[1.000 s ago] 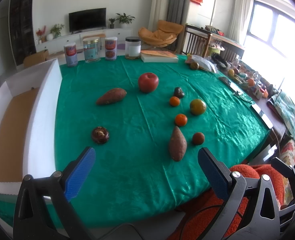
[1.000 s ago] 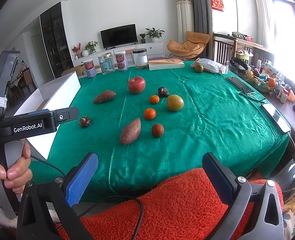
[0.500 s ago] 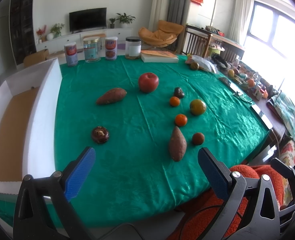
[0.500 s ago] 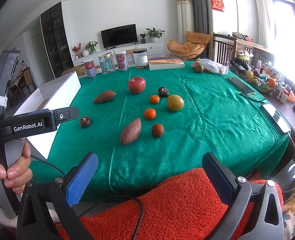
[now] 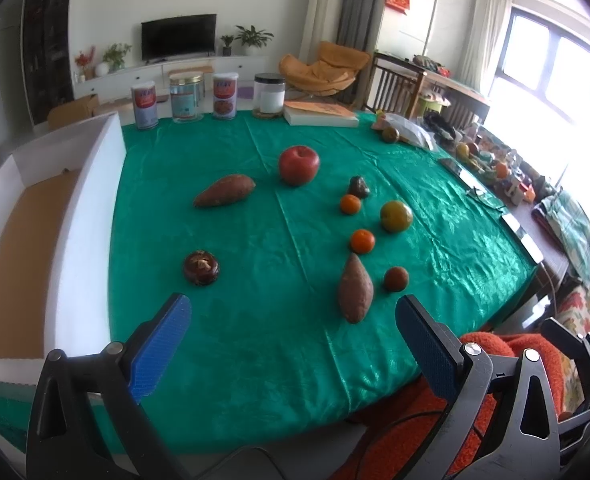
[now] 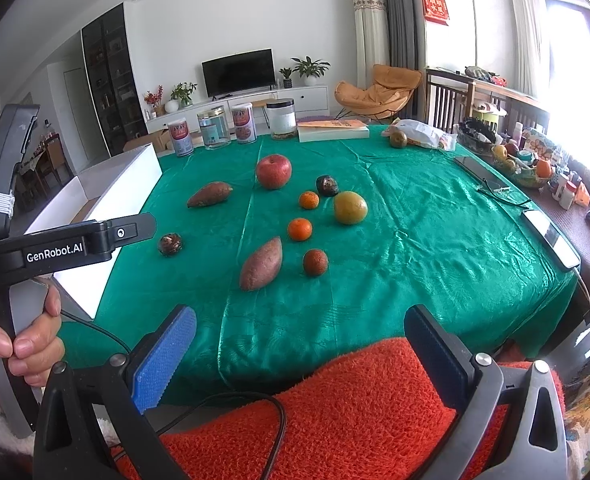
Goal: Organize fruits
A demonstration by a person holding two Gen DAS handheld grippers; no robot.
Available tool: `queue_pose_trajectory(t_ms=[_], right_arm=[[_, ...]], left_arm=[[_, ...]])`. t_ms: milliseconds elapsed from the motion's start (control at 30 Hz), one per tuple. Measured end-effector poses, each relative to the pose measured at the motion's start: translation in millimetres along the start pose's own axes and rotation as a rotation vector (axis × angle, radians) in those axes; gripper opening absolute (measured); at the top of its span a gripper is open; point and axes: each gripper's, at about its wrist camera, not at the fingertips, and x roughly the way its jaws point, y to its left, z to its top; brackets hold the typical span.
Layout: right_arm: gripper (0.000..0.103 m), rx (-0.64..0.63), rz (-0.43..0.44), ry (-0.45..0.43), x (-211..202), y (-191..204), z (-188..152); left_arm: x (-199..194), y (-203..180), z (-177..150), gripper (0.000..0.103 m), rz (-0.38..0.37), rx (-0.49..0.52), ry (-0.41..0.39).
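On the green tablecloth (image 5: 255, 320) lie a red apple (image 5: 298, 165), two sweet potatoes (image 5: 223, 195) (image 5: 355, 289), two small oranges (image 5: 350, 204) (image 5: 362, 240), a yellow-green fruit (image 5: 396, 216), a small brown fruit (image 5: 395, 279), a dark lumpy fruit (image 5: 359, 186) and a dark round fruit (image 5: 201, 267). The same spread shows in the right wrist view, with the apple (image 6: 273, 171) at the back. My left gripper (image 5: 291, 320) is open and empty near the table's front edge. My right gripper (image 6: 301, 334) is open and empty, held over an orange towel (image 6: 335, 408).
A white box with a brown floor (image 5: 35, 232) stands at the table's left. Several tins and jars (image 5: 225, 96) and a book (image 5: 321, 114) line the far edge. A phone (image 6: 551, 238) and clutter lie on the right side.
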Motion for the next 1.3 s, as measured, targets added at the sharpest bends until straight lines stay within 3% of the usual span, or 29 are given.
queue_pose_trajectory(t_ms=[267, 400, 467, 533, 633, 733, 800, 933, 1033, 1133, 1300], right_arm=[[0.103, -0.039, -0.022, -0.013, -8, -7, 9], [0.103, -0.28, -0.245, -0.056, -45, -32, 56], [0.103, -0.385, -0.336, -0.011, -56, -42, 80], [0.103, -0.448, -0.362, 0.04, -56, -43, 89], [0.103, -0.388, -0.21, 0.008, -44, -36, 77], [0.103, -0.201, -0.021, 0.006, -6, -30, 49], [0.103, -0.077, 0.047, 0.008, 22, -27, 31], [0.103, 0.063, 0.093, 0.031, 61, -26, 10], [0.103, 0.026, 0.072, 0.018, 63, -21, 7], [0.103, -0.004, 0.044, -0.009, 61, -16, 5], [0.103, 0.004, 0.043, 0.019, 69, -13, 0]], left_arm=[[-1, 9, 1, 0.102, 0.001, -0.035, 0.009], [-5, 24, 4, 0.102, 0.024, -0.065, -0.009], [-2, 35, 3, 0.102, 0.031, -0.094, -0.006], [6, 43, -2, 0.102, 0.033, -0.128, 0.017], [24, 48, -11, 0.102, 0.014, -0.15, 0.092], [39, 38, -18, 0.102, -0.01, -0.096, 0.16], [45, 32, -19, 0.102, 0.006, -0.06, 0.167], [61, 31, -21, 0.102, 0.028, -0.043, 0.163], [76, 37, -27, 0.102, 0.078, -0.03, 0.14], [93, 46, -34, 0.102, 0.12, -0.034, 0.158], [111, 55, -40, 0.102, 0.147, -0.036, 0.194]])
